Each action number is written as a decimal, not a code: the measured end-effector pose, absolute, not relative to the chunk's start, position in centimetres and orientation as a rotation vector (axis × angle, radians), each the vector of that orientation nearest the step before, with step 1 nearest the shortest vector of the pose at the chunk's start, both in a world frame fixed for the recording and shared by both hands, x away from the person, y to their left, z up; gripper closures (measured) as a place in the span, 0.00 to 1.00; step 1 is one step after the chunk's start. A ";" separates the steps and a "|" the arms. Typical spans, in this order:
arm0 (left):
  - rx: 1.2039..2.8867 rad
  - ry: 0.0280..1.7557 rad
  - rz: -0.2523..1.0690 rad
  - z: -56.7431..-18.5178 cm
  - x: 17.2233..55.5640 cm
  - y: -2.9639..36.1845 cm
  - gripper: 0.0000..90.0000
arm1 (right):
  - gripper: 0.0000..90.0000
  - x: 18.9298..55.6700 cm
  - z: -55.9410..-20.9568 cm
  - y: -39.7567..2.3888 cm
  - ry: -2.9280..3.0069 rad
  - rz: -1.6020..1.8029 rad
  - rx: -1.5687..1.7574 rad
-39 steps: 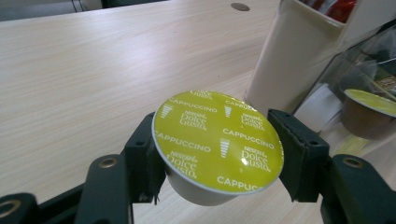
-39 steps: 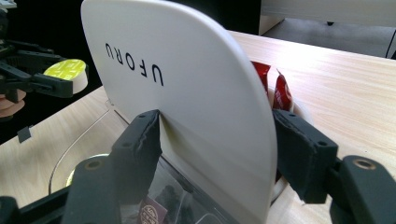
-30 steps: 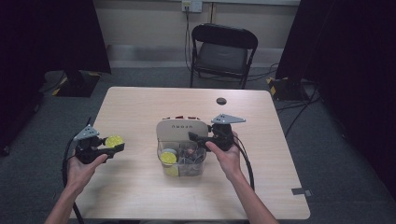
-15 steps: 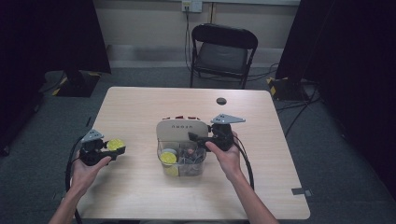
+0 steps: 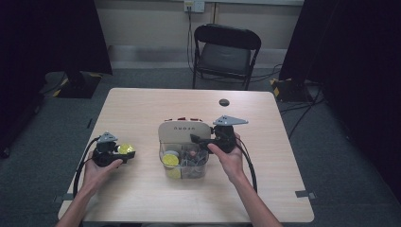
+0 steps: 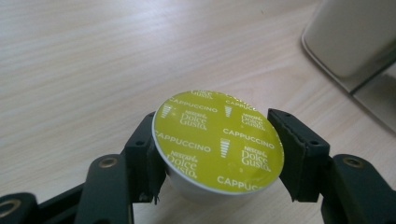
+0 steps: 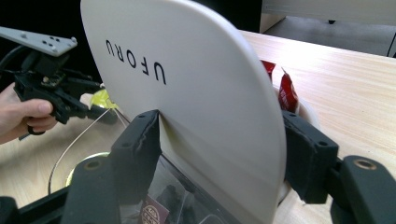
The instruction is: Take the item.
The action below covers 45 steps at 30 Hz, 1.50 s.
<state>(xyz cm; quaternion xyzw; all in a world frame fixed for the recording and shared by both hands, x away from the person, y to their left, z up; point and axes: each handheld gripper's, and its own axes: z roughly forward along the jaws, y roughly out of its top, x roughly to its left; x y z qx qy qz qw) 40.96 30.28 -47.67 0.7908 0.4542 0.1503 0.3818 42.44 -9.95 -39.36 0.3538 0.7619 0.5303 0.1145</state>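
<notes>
Two hands: both of mine come in from the near edge of the table (image 5: 142, 109), one gripper in each.
Left hand (image 5: 97, 170): low over the left part of the table, forearm angled in from the near left corner, wrist about level.
Left gripper (image 5: 124, 152): jaws point right, toward the box, and are clamped on a coffee capsule (image 6: 218, 138).
Capsule: pinched by its sides between both pads, yellow-green foil lid facing up with "Cappuccino" printed on it; it sits just above the wood, left of the box and apart from it.
Right hand (image 5: 231, 158): at the right side of the box, forearm running back to the near edge, wrist level.
Right gripper (image 5: 195, 138): jaws point left and are partly closed around the raised white lid (image 7: 187, 93) of the box, one pad on each face of it.
Lid: stands upright, tilted slightly back, with lettering on its face.
Box (image 5: 184, 161): clear, mid-table, with more capsules lying inside; red packets (image 7: 285, 91) show behind the lid.
</notes>
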 end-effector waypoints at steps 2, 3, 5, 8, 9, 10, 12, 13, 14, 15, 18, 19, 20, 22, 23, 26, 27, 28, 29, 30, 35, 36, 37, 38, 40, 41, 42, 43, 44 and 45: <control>2.043 1.146 0.366 -48.0 41.0 29.9 0.45 | 0.38 42.4 -39.4 -9.9 2.233 1.554 1.037; 2.060 1.134 0.352 -48.2 41.1 29.6 0.45 | 0.38 42.4 -39.4 -9.9 2.233 1.554 1.037; 2.074 1.130 0.349 -48.5 41.0 29.2 0.45 | 0.38 42.4 -39.4 -9.9 2.229 1.549 1.033; 2.070 1.124 0.333 -48.5 41.0 29.0 0.45 | 0.38 42.4 -39.4 -9.9 2.230 1.551 1.034; 2.076 1.117 0.327 -48.5 41.0 29.0 0.45 | 0.38 42.4 -39.4 -9.9 2.230 1.551 1.034; 2.078 1.116 0.325 -48.6 41.0 29.0 0.45 | 0.38 42.4 -39.4 -9.9 2.230 1.551 1.034; 2.072 1.120 0.291 -48.7 41.1 29.0 0.45 | 0.38 42.4 -39.4 -9.9 2.230 1.550 1.034; 2.078 1.122 0.293 -48.8 41.2 28.9 0.45 | 0.38 42.4 -39.4 -9.9 2.230 1.550 1.034; 2.090 1.121 0.305 -48.8 41.2 28.9 0.45 | 0.38 42.4 -39.4 -9.9 2.230 1.551 1.035; 2.084 1.124 0.303 -48.9 41.2 28.9 0.45 | 0.38 42.4 -39.4 -9.9 2.230 1.551 1.035; 2.074 1.118 0.298 -48.8 41.1 28.9 0.41 | 0.39 42.4 -39.4 -9.9 2.230 1.552 1.036; 2.082 1.115 0.299 -48.8 41.1 28.9 0.38 | 0.39 42.4 -39.4 -9.9 2.230 1.552 1.036; 2.084 1.114 0.293 -48.8 41.1 28.8 0.36 | 0.39 42.4 -39.4 -9.9 2.230 1.552 1.035; 2.089 1.107 0.276 -48.8 41.1 28.8 0.25 | 0.39 42.4 -39.4 -9.9 2.230 1.552 1.036; 2.087 1.106 0.281 -48.8 41.1 28.9 0.25 | 0.39 42.4 -39.4 -9.9 2.230 1.552 1.036; 2.073 1.112 0.287 -48.6 41.0 29.0 0.20 | 0.39 42.4 -39.4 -9.9 2.230 1.552 1.036; 2.076 1.113 0.287 -48.5 40.9 29.0 0.18 | 0.39 42.4 -39.4 -9.9 2.230 1.551 1.035; 2.074 1.116 0.287 -48.5 40.8 29.0 0.18 | 0.39 42.4 -39.4 -9.9 2.230 1.551 1.035; 2.076 1.117 0.295 -48.3 40.7 29.1 0.18 | 0.39 42.4 -39.4 -9.9 2.230 1.551 1.035; 2.068 1.120 0.299 -48.2 40.6 29.1 0.18 | 0.39 42.4 -39.4 -9.9 2.231 1.551 1.036; 2.033 1.122 0.329 -48.0 39.8 29.9 0.18 | 0.39 42.4 -39.4 -9.9 2.230 1.552 1.035; 2.037 1.126 0.339 -48.1 39.6 30.0 0.18 | 0.39 42.4 -39.4 -9.9 2.231 1.553 1.036; 2.037 1.125 0.333 -48.1 39.5 30.0 0.18 | 0.39 42.4 -39.4 -9.9 2.231 1.553 1.036; 2.046 1.121 0.333 -48.0 39.3 30.1 0.18 | 0.39 42.4 -39.4 -9.9 2.231 1.553 1.036; 2.040 1.114 0.342 -47.7 38.9 30.2 0.18 | 0.39 42.4 -39.4 -10.0 2.231 1.554 1.036; 2.030 1.107 0.363 -47.6 38.5 30.2 0.18 | 0.39 42.4 -39.4 -10.0 2.231 1.554 1.036; 2.047 1.099 0.366 -47.5 38.3 30.3 0.18 | 0.39 42.4 -39.4 -9.9 2.229 1.553 1.035; 2.045 1.097 0.368 -47.6 38.1 30.4 0.18 | 0.39 42.4 -39.4 -9.9 2.229 1.553 1.035; 2.052 1.097 0.377 -47.6 37.8 30.6 0.18 | 0.39 42.4 -39.4 -9.9 2.229 1.553 1.036; 2.053 1.103 0.377 -47.7 37.6 30.8 0.18 | 0.39 42.4 -39.4 -9.9 2.229 1.553 1.036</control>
